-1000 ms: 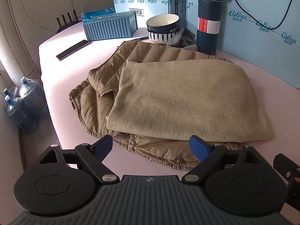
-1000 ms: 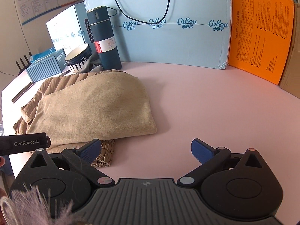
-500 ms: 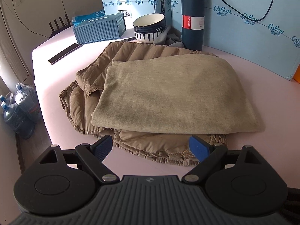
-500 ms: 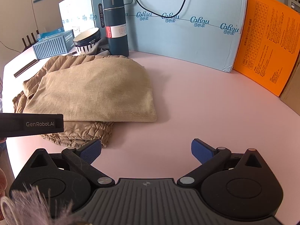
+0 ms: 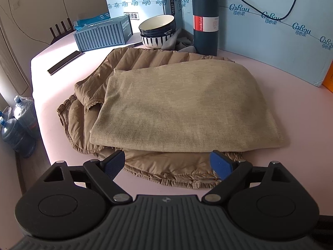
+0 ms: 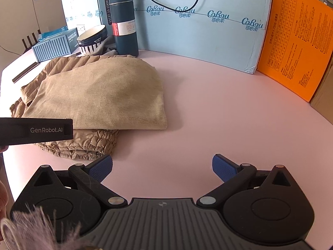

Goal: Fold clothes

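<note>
Two folded garments are stacked on the pink counter (image 5: 281, 95): a tan knit top (image 5: 187, 108) over a quilted jacket (image 5: 145, 62), largely hidden beneath. Both the left hand-held gripper (image 5: 167, 163) and right hand-held gripper (image 6: 162, 167) are held released near the stack.

On my tabletop (image 5: 281, 87): two folded garments, quilted jacket (image 5: 145, 62) and knit top (image 5: 187, 104); two stacked bowls (image 5: 157, 31); one flask (image 5: 205, 20).
</note>
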Tool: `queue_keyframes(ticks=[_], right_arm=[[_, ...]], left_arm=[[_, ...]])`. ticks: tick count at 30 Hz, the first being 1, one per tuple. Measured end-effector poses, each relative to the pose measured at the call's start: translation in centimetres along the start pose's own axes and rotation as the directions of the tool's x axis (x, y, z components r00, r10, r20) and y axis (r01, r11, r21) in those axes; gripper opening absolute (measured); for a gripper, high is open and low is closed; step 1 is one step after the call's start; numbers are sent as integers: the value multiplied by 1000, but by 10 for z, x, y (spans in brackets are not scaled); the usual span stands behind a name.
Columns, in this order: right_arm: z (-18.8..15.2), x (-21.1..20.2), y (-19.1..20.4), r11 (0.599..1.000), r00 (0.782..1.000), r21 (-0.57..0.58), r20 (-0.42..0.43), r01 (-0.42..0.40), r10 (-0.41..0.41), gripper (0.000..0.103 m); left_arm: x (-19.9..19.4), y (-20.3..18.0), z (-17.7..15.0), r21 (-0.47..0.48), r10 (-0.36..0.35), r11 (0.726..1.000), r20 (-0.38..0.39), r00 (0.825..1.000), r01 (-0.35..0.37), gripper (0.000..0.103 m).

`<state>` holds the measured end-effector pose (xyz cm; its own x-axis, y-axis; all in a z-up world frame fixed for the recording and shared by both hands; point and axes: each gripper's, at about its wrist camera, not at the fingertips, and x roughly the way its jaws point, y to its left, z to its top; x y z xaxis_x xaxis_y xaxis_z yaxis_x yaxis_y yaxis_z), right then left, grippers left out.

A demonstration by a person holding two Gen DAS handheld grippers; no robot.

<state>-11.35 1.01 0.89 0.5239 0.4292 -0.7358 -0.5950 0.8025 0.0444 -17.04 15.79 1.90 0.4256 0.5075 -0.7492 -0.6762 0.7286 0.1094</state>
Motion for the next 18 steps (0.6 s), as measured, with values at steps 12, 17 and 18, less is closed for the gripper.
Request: queue_keyframes(ticks=[12, 17, 18], right_arm=[[-1, 10, -4, 1000, 999, 29, -38, 7, -6, 103], [0, 16, -4, 999, 999, 38, -51, 8, -6, 103], [0, 16, -3, 999, 999, 41, -53, 9, -7, 103]], left_arm=[[11, -5, 3, 23, -10, 1000, -24, 1000, 10, 88], [16, -4, 5, 27, -14, 1000, -34, 999, 15, 88], [17, -3, 6, 28, -15, 999, -36, 999, 16, 88]])
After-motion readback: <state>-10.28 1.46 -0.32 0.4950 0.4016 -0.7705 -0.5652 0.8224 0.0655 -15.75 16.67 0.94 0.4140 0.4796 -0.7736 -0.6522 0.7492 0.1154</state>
